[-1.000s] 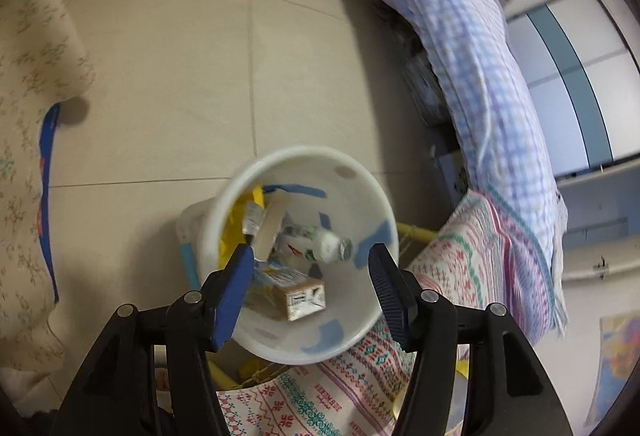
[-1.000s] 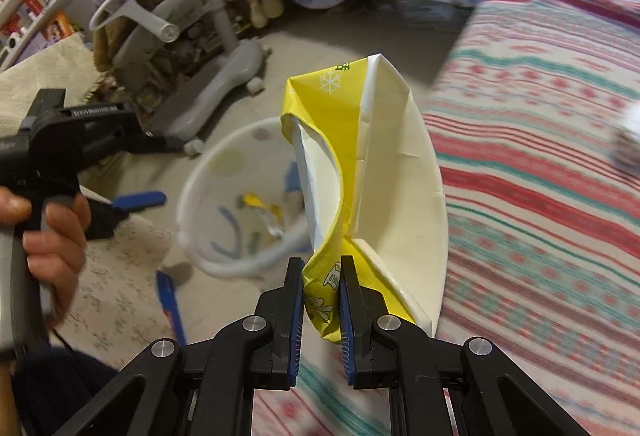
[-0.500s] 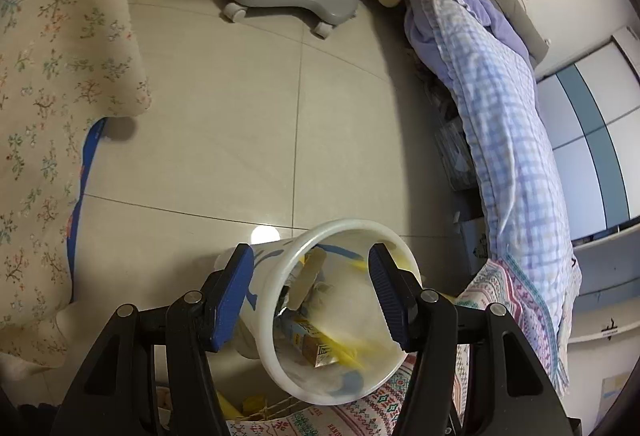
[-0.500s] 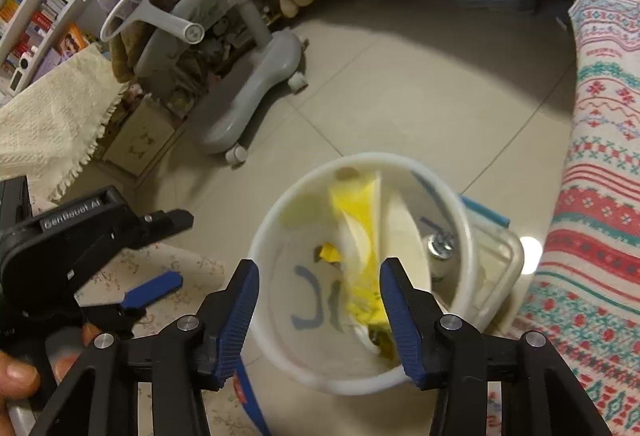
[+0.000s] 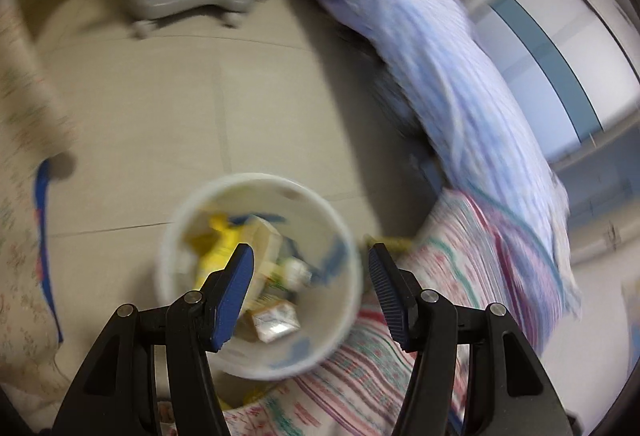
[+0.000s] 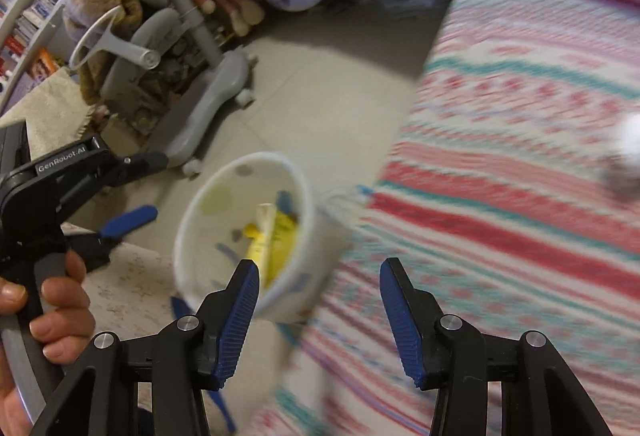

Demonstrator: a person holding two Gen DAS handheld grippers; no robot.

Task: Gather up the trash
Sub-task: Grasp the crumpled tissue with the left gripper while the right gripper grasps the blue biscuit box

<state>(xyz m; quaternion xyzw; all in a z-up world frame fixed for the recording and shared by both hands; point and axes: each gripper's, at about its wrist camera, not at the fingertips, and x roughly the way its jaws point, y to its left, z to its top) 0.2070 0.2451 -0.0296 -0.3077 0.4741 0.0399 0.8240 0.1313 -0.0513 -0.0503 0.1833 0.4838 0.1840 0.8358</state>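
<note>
Covering the right side, a striped blanket point(image 6: 520, 163) lies on the bed, with a checked quilt point(image 5: 452, 75) beyond it. Tiled floor point(image 5: 192, 107) stretches out to a grey chair base point(image 6: 208, 115). Just beside the blanket's edge stands a white bin point(image 5: 344, 316), with a yellow wrapper point(image 6: 276, 240), a small carton point(image 5: 276, 320) and other blurred trash inside. Both the left tongs point(image 5: 310, 292) and the right tongs point(image 6: 318, 312) hover above it, jaws wide apart, holding nothing. A hand point(image 6: 44, 300) grips the left handle.
</note>
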